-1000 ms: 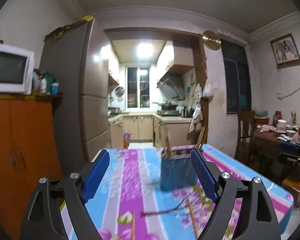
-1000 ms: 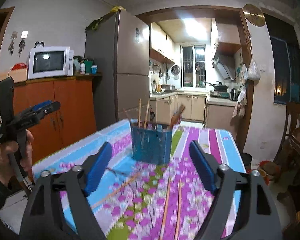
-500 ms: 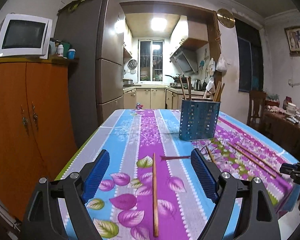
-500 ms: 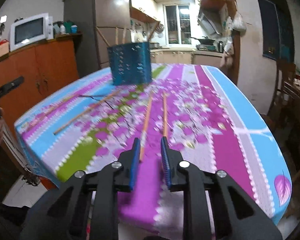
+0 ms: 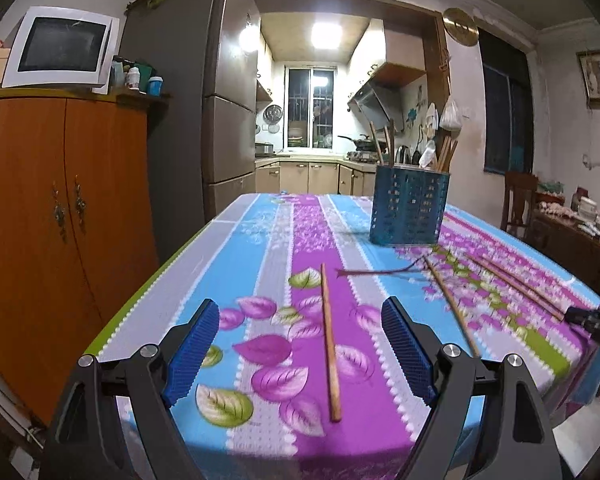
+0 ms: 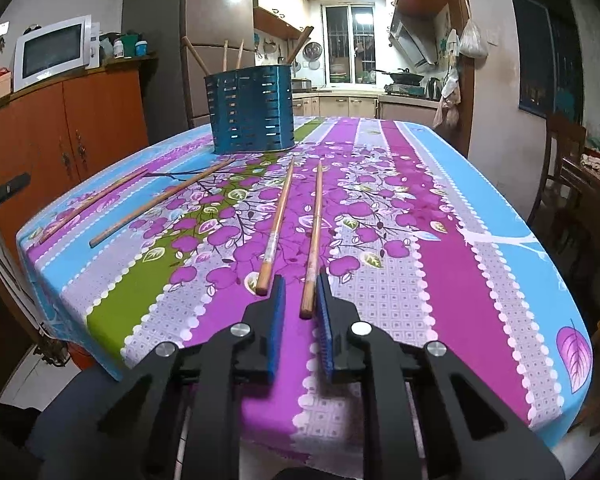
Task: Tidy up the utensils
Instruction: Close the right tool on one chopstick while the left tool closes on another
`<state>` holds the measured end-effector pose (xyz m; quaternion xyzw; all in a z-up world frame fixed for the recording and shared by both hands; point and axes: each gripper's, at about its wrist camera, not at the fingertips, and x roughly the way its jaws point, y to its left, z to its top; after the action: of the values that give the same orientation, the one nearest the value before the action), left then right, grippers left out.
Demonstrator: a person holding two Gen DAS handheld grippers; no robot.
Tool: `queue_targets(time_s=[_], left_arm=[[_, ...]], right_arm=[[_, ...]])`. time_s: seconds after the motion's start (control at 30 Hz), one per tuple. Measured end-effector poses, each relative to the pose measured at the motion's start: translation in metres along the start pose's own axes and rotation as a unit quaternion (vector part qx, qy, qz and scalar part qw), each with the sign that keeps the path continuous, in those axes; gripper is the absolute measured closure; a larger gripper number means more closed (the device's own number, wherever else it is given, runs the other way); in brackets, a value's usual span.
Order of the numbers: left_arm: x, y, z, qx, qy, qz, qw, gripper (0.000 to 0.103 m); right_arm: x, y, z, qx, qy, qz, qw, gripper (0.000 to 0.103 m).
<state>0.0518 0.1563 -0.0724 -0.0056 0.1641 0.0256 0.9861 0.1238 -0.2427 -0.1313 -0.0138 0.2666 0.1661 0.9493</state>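
1. Your right claw [image 6: 300, 284] has its blue pads close together and still closing, with the near end of a wooden chopstick [image 6: 313, 240] between them; the right pad sits just beside the stick, but you cannot tell whether both pads press it yet.
2. A second chopstick [image 6: 277, 228] lies just left of that claw, outside the pads, its near end by the left pad's tip.
3. Your left claw [image 5: 300, 354] stands wide apart above the near edge of the table [image 5: 260, 240], clamped on nothing.
4. A single chopstick [image 5: 329, 336] lies flat on the floral tablecloth between its two pads, touching neither.
5. Another chopstick [image 5: 450, 304] lies to the right of the left claw, angled toward the holder.
6. Farther up the table stands the blue slotted utensil holder [image 6: 250, 110], upright, with several chopsticks leaning out of its top.
7. Beyond the table you have an orange cabinet [image 5: 60, 200] carrying a white microwave [image 5: 60, 52], and a tall fridge [image 5: 216, 100].
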Motion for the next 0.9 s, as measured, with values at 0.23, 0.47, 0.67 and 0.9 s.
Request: queue_targets(time_s=[0.23,0.47,0.67,0.9], left_arm=[[0.007,-0.005,-0.019,0.017,0.017,-0.014,0.9996,0.027],[0.017,-0.014,-0.036,0.027,0.041,-0.025,0.9985,0.053],[0.021,-0.028,-0.052,0.049,0.047,-0.031,0.9972,0.079],[0.016,-0.032,-0.063,0.043,0.031,-0.023,0.9983,0.086]], right_arm=[[-0.002,-0.002,-0.001,0.020,-0.006,-0.002,1.000,0.093],[-0.003,-0.003,-0.002,0.019,-0.003,-0.005,1.000,0.093],[-0.003,-0.003,-0.002,0.021,-0.002,-0.008,1.000,0.093],[-0.004,-0.001,-0.002,0.020,-0.006,-0.009,1.000,0.093]])
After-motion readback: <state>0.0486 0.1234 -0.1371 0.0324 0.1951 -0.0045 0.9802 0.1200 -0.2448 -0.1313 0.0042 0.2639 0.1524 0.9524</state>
